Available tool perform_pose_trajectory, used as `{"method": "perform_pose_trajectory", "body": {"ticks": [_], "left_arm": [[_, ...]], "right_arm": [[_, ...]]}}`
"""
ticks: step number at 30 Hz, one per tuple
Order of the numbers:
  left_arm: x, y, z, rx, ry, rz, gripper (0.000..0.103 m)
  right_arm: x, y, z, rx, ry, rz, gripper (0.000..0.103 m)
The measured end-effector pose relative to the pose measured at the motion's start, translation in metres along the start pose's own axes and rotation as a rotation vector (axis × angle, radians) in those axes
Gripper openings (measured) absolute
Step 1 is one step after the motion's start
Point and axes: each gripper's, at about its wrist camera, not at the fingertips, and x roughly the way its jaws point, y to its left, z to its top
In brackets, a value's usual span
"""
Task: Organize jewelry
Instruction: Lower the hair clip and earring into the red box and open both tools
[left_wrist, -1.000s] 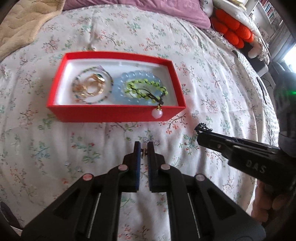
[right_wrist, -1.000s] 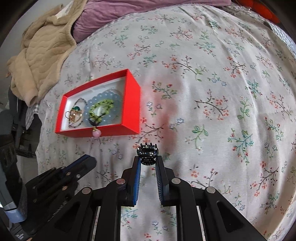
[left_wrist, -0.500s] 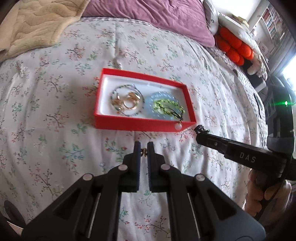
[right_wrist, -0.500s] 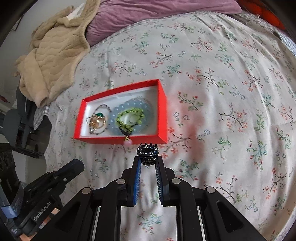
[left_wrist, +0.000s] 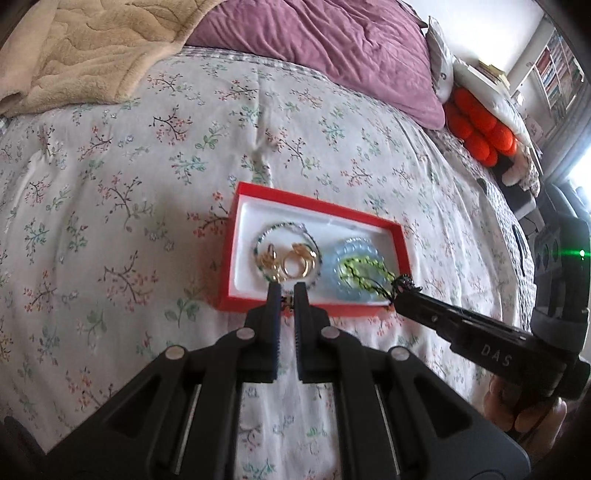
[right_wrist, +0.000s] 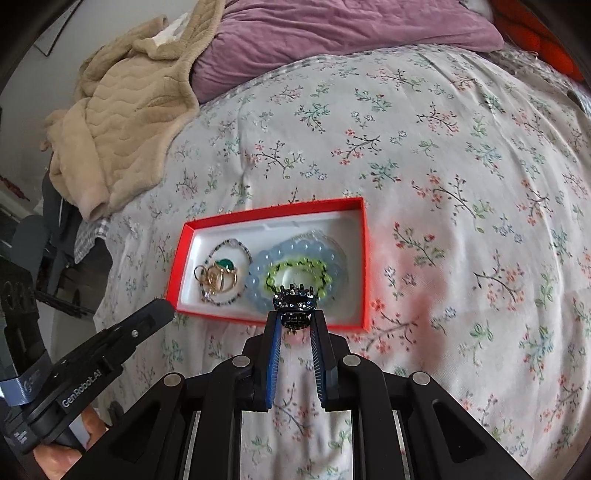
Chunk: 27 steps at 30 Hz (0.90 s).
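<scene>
Left gripper (left_wrist: 287, 293): jaws pressed nearly together, pinching a tiny piece between the tips, too small to identify. It hangs over the near wall of the red box (left_wrist: 402, 243). Held at the very tips, probably so it can drop clear once over the tray.

Just ahead of it inside the box: the gold rings (left_wrist: 291, 260), lying within a thin beaded bracelet (left_wrist: 266, 232). Small pieces grouped on that side, likely why the left hand aims there.

Ahead and right of it: pale blue bead bracelet (right_wrist: 258, 273) with the green bead bracelet (right_wrist: 295, 266) nested inside it. Nesting saves floor space.

Right gripper (right_wrist: 294, 314): clamped on a dark rhinestone hair claw (right_wrist: 295, 301), teeth pointing away from the jaws. It sits over the box's near wall by the blue bracelet. The box rests on the flowered bed (right_wrist: 461, 184), soft under it, so a gentle release is advisable.
</scene>
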Motion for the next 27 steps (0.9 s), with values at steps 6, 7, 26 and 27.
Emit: {"method": "perform_pose_trajectory", "body": {"ticks": [6,7,26,27], "left_arm": [[0.010,0.000,0.005,0.004,-0.015,0.006,0.008],[0.011,0.000,0.005,0.006,-0.016,0.010,0.008],[0.010,-0.002,0.006,0.015,-0.030,0.085,0.036],[0.007,-0.003,0.005,0.014,-0.036,0.091,0.043]], "right_arm": [[0.008,-0.001,0.007,-0.007,-0.013,0.006,0.016],[0.010,-0.002,0.008,-0.007,-0.014,0.005,0.016],[0.002,-0.002,0.011,-0.032,-0.021,0.007,0.028],[0.000,-0.002,0.010,-0.043,-0.024,0.008,0.034]]}}
